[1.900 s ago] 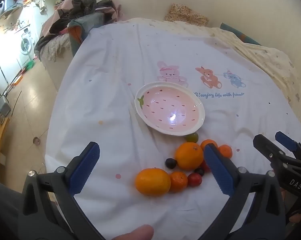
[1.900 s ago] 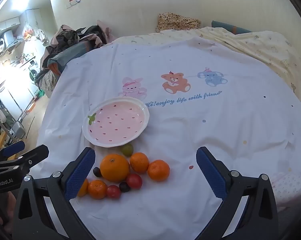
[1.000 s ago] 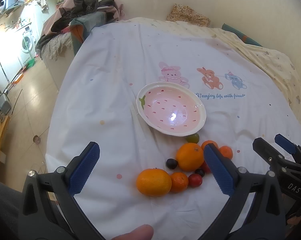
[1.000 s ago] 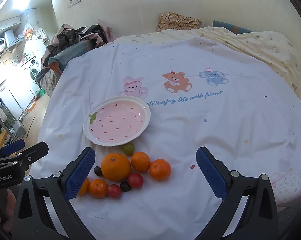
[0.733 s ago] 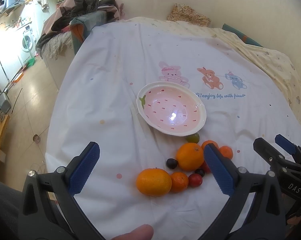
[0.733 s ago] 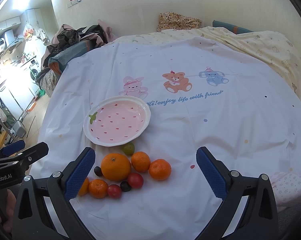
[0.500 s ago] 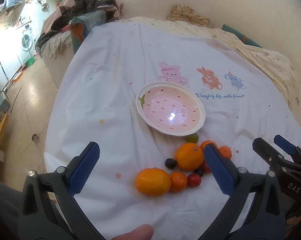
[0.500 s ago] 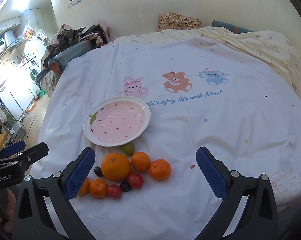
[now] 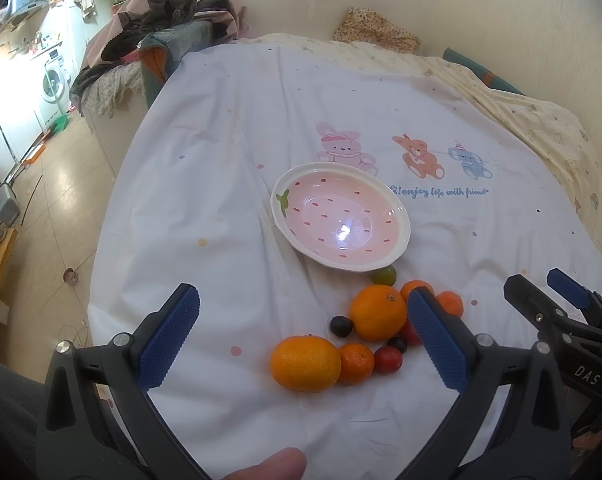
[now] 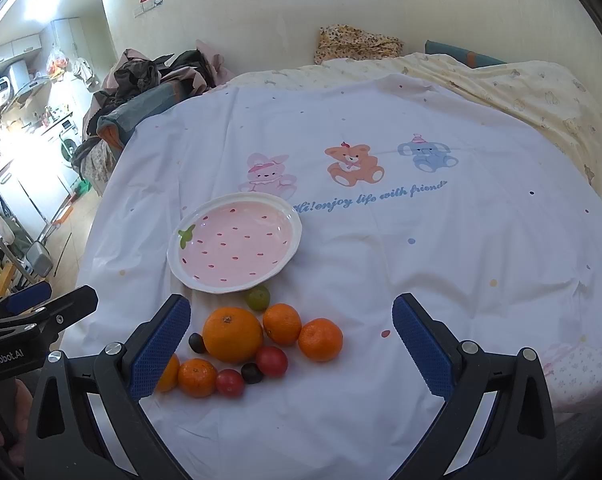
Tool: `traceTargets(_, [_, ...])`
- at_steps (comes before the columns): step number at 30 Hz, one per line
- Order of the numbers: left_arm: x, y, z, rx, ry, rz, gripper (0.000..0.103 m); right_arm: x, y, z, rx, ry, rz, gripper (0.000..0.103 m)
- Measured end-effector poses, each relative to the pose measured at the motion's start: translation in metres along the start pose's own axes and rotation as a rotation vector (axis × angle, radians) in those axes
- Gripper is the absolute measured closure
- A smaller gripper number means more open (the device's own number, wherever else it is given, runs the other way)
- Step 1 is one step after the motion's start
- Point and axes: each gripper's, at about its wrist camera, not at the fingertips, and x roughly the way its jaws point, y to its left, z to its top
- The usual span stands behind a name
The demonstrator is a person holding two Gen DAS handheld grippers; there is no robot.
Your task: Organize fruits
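An empty pink strawberry-pattern plate [image 9: 397,256] [image 10: 293,216] lies on the white cloth. Just in front of it sits a cluster of fruit: a large orange [image 9: 377,312] [image 10: 233,334], another large orange [image 9: 305,363], several small tangerines [image 10: 321,339], red cherry tomatoes [image 10: 271,361], dark grapes [image 9: 341,326] and a green one [image 10: 258,297]. My left gripper [image 9: 301,338] is open and empty above the near-left fruit. My right gripper [image 10: 291,346] is open and empty above the cluster. Each gripper shows at the edge of the other's view.
The white sheet with cartoon animals [image 10: 349,164] covers a bed. A yellow blanket [image 10: 541,96] lies at the right and back. A clothes pile [image 9: 161,12] sits at the far left corner. The bed edge drops to the floor [image 9: 61,184] on the left.
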Motion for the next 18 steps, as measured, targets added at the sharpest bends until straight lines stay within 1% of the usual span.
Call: traceTargets(18, [-0.0001,-0.0003,0.0017,-0.007,0.003,-0.003,0.001,0.0000,-0.0036,-0.0003,0.006,0.008,-0.010,0.000])
